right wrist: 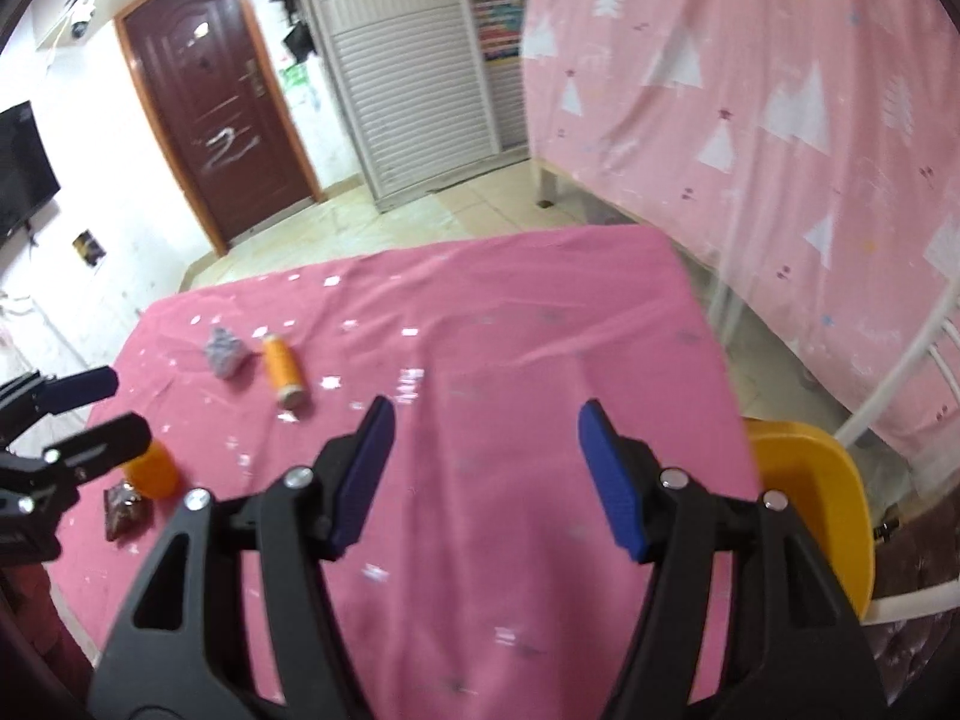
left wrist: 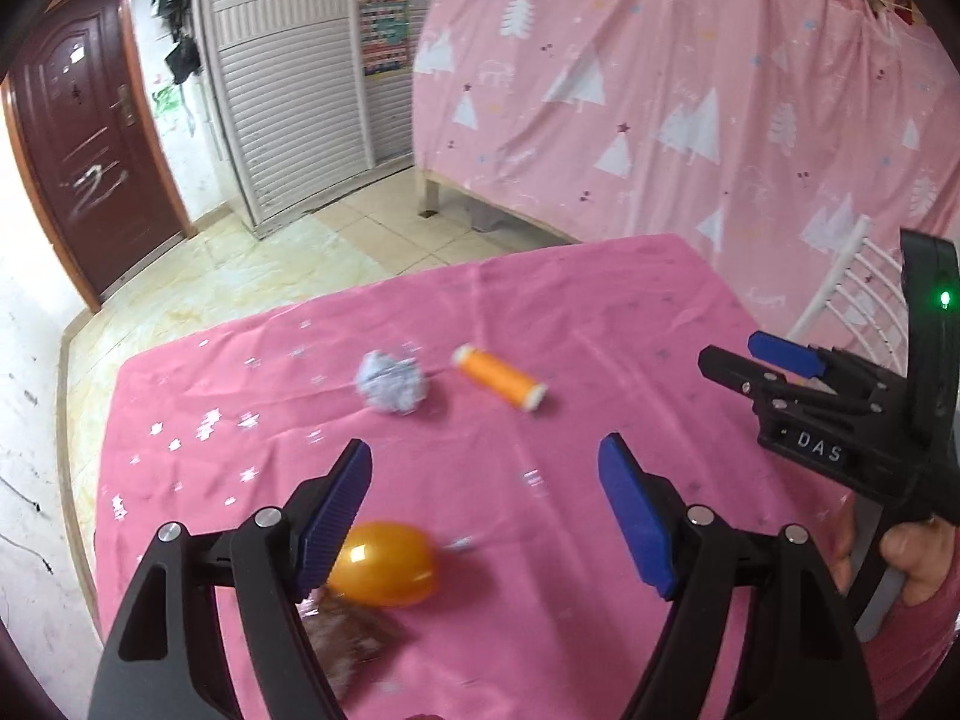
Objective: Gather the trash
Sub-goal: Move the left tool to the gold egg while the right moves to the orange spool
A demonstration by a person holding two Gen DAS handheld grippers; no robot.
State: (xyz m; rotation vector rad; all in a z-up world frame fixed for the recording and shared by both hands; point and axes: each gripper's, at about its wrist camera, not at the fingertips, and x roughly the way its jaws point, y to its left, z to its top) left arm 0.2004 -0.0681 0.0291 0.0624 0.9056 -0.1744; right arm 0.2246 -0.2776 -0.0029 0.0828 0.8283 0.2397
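Observation:
A crumpled grey paper ball (left wrist: 391, 381) (right wrist: 224, 351) and an orange thread spool (left wrist: 499, 375) (right wrist: 282, 373) lie on the pink tablecloth (left wrist: 540, 312) (right wrist: 510, 312). An orange egg-shaped object (left wrist: 384, 564) (right wrist: 153, 471) and a brown wrapper (left wrist: 354, 639) (right wrist: 123, 510) lie nearer. My left gripper (left wrist: 483, 504) is open, empty, its left pad beside the orange egg; it shows at the left of the right wrist view (right wrist: 99, 414). My right gripper (right wrist: 483, 474) is open and empty over bare cloth; it shows at the right of the left wrist view (left wrist: 741, 357).
A yellow bin (right wrist: 822, 498) stands off the table's right edge by a white chair (left wrist: 852, 294) (right wrist: 900, 396). A pink curtain (left wrist: 690, 90) hangs behind. A brown door (left wrist: 90, 150) and a white shuttered cabinet (left wrist: 300, 78) stand across the tiled floor.

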